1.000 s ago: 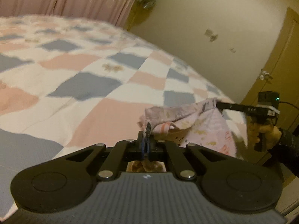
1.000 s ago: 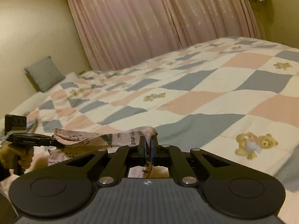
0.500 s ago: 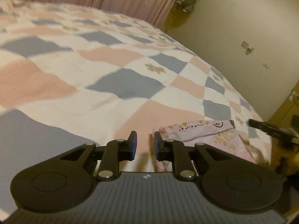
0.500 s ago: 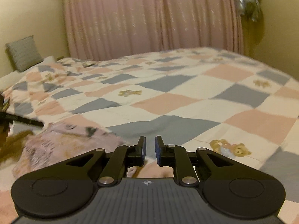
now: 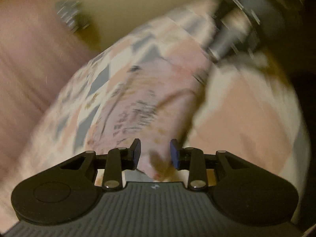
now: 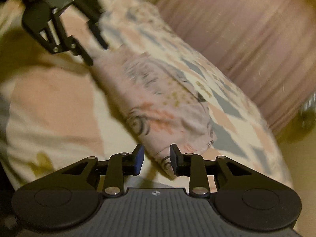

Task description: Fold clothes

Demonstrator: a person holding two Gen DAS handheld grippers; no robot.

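Observation:
A pink printed garment [image 5: 142,102] lies folded in a long strip on the patchwork quilt [image 5: 237,118]; the view is blurred by motion. My left gripper [image 5: 155,155] is open, with the near end of the strip between its blue pads. The right gripper [image 5: 233,39] shows as a blur at the strip's far end. In the right wrist view the garment [image 6: 158,102] runs away from my open right gripper [image 6: 156,159], whose fingers straddle its near corner. The left gripper [image 6: 96,54] hangs open over the far end.
The quilt [image 6: 49,102] covers the whole bed around the garment. A pink curtain [image 6: 246,29] hangs behind the bed, also the curtain [image 5: 29,59] at left. A yellow wall [image 5: 128,4] lies beyond.
A second ago both grippers held the garment up, shut on it. They let go, it dropped onto the quilt, and both now tilt down, open wider, at its two ends.

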